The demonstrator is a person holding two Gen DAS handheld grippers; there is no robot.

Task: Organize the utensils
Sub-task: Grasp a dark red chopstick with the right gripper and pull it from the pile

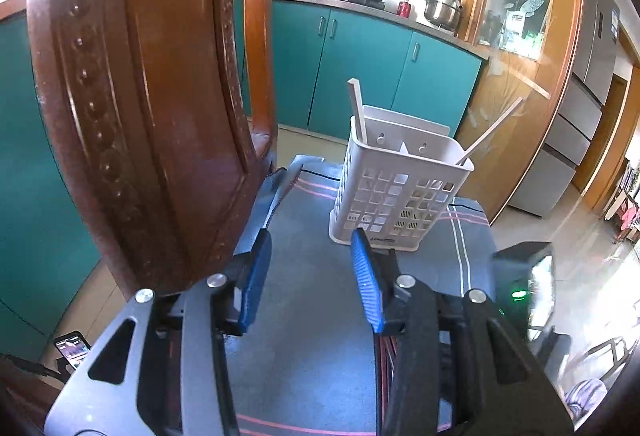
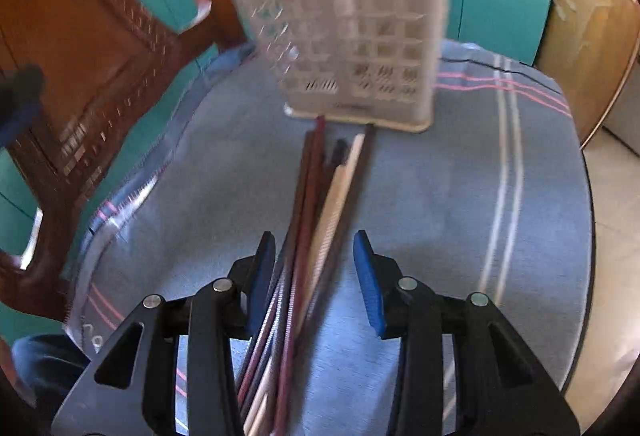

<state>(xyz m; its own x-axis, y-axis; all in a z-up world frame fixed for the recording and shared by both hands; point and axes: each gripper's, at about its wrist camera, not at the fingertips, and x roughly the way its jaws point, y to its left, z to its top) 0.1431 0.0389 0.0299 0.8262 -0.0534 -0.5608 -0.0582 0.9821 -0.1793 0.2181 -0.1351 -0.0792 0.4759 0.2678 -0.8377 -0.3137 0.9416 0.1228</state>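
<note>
While your table [image 1: 312, 316] under its blue-grey cloth fills the near ground, a carved wooden chair [image 1: 132, 96] stands tall on the left and teal cabinets [image 1: 360, 68] run along the far wall. At the table's far middle stands a white slotted utensil holder [image 1: 394, 192], upright, with two pale chopsticks [image 1: 358, 112] leaning out of it, one to each side. Nearer you, a bundle of loose chopsticks [image 2: 320, 216], dark, reddish and pale, lies on the cloth, its far tips just short of the holder's base. Your right tongs [image 2: 315, 260] stand partly open over that bundle, the sticks lying between the blue pads with a clear gap on the right side; the view is blurred. Your left tongs [image 1: 312, 260] are partly open too, with only cloth between them.
</note>
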